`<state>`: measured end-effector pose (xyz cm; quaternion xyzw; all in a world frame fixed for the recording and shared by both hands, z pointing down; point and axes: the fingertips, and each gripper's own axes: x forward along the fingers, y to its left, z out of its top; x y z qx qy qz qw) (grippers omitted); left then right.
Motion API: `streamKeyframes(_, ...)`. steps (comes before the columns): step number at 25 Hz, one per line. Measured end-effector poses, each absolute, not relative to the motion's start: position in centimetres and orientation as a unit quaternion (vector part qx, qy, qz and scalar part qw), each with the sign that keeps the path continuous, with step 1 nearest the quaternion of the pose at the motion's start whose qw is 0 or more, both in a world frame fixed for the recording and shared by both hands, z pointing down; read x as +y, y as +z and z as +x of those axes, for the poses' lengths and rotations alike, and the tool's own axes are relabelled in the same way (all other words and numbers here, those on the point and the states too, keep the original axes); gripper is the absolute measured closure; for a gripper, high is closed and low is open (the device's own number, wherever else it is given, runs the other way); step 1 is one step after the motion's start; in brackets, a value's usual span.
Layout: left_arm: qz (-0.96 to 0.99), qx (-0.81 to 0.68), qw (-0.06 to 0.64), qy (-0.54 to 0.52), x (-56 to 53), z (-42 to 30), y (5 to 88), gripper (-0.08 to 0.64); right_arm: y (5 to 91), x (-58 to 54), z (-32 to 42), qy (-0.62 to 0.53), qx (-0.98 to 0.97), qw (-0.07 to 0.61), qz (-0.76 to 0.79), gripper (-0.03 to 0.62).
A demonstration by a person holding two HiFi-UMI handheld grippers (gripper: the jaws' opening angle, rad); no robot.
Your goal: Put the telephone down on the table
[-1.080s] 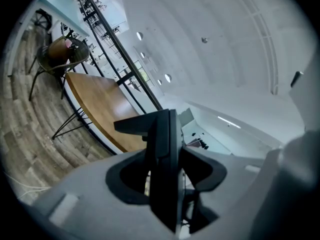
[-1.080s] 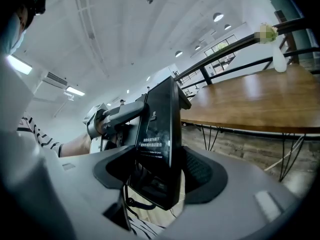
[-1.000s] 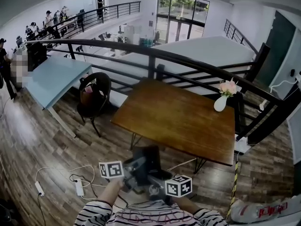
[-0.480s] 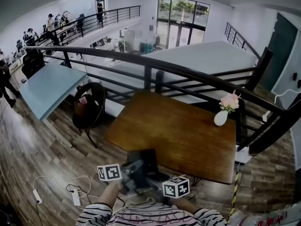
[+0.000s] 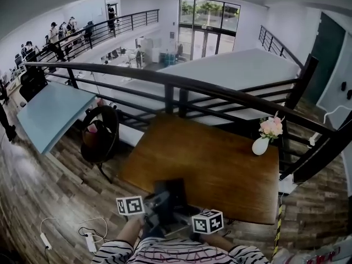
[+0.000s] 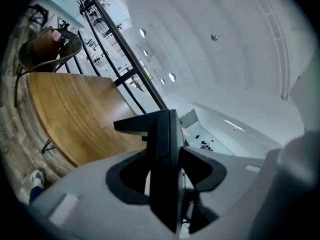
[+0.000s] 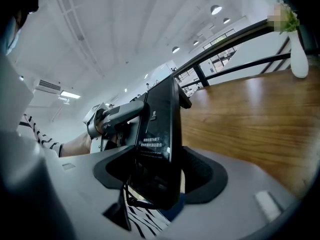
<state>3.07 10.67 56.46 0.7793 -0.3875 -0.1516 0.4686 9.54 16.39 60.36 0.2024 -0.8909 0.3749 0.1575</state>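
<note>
Two grippers on one phone.

Head view: phone (image 5: 169, 190), dark and slab-like, carried low and near, just over the near edge of table (image 5: 220, 158), not yet resting on it. Left gripper (image 5: 155, 207) clamped on its left side, right gripper (image 5: 184, 212) on its right. Probably a hold from both sides to keep a broad, awkward body steady. Far right on the table, vase (image 5: 260, 145) with flowers, well apart from the phone, with bare wood between for a landing. Chair (image 5: 100, 133) off to the left, railing (image 5: 181, 89) beyond the far edge.

Left gripper view: jaws closed on the phone (image 6: 165, 154), gripped edge-on and upright. Table (image 6: 75, 109) ahead to the left, lower than the phone.

Right gripper view: jaws closed on the other side of the phone (image 7: 160, 144), printed label facing the camera. Left gripper (image 7: 107, 118) visible past it, opposing the grip. Table (image 7: 250, 119) stretching right toward the vase (image 7: 299, 59). Judged next: carry further over the wood, lower, then release.
</note>
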Motion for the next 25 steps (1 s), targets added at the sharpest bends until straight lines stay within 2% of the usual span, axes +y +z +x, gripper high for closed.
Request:
streamKeyframes(19, 0.808, -0.297, 0.500, -0.094, -10.0, -10.6, 56.4, 0.357, 59.8, -2.8, -5.5, 0.400, -0.857, 0.111, 0.306, 0.302)
streamKeyframes(25, 0.818, -0.263, 0.507, -0.074, -14.7, -12.9, 56.5, 0.359, 60.0, -7.2, -8.5, 0.407, -0.843, 0.091, 0.340, 0.302)
